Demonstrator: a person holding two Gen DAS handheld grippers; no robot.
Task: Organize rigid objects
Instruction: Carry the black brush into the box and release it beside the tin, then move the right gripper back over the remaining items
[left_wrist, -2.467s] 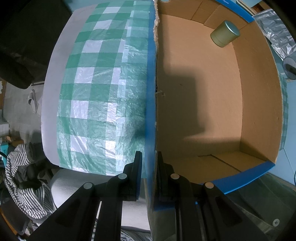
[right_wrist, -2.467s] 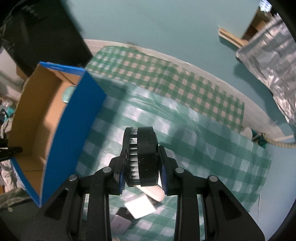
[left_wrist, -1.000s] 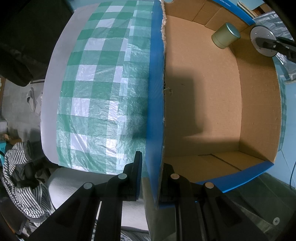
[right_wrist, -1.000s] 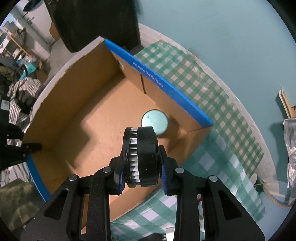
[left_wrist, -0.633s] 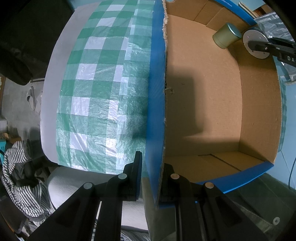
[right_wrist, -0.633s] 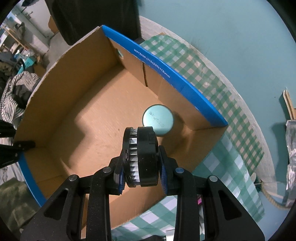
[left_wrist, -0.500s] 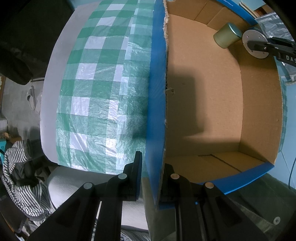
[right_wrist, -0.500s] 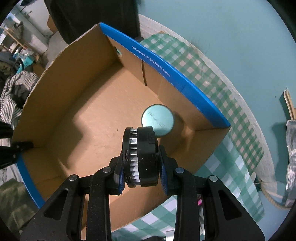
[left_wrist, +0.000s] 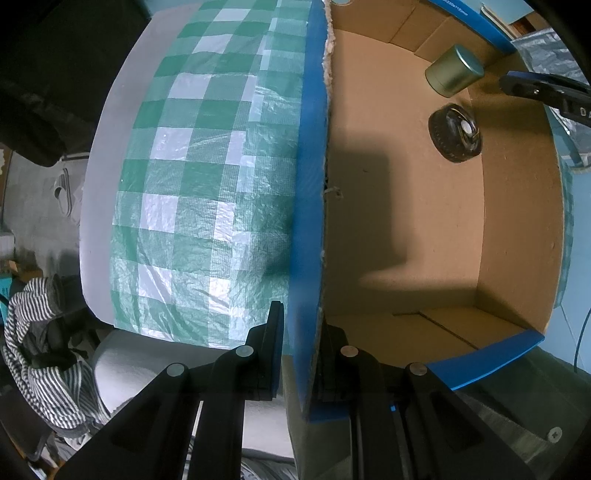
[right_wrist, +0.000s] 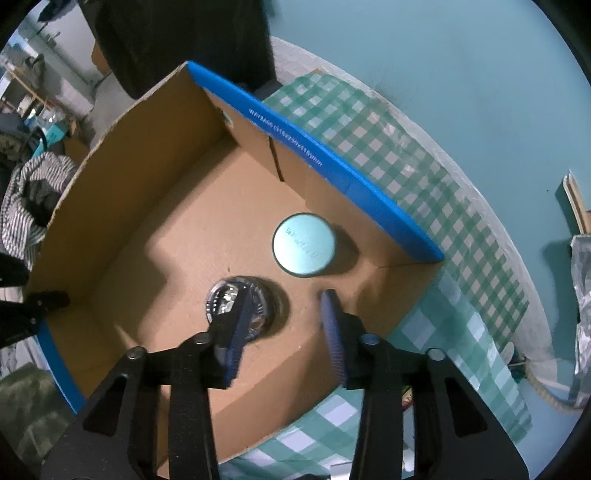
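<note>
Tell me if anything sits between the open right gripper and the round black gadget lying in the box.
Nothing visible does. The right gripper, its jaws opening and empty, hangs directly above the round black gadget on the box floor. The green tin stands beside it, apart.

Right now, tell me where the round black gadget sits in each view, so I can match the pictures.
Left wrist view: the round black gadget lies on the box floor at upper right, just below the green tin.
Right wrist view: it lies low and centre on the box floor, partly hidden behind the right tool's opening fingers.
Shared landmark: the green tin, close beside it in the box corner.
</note>
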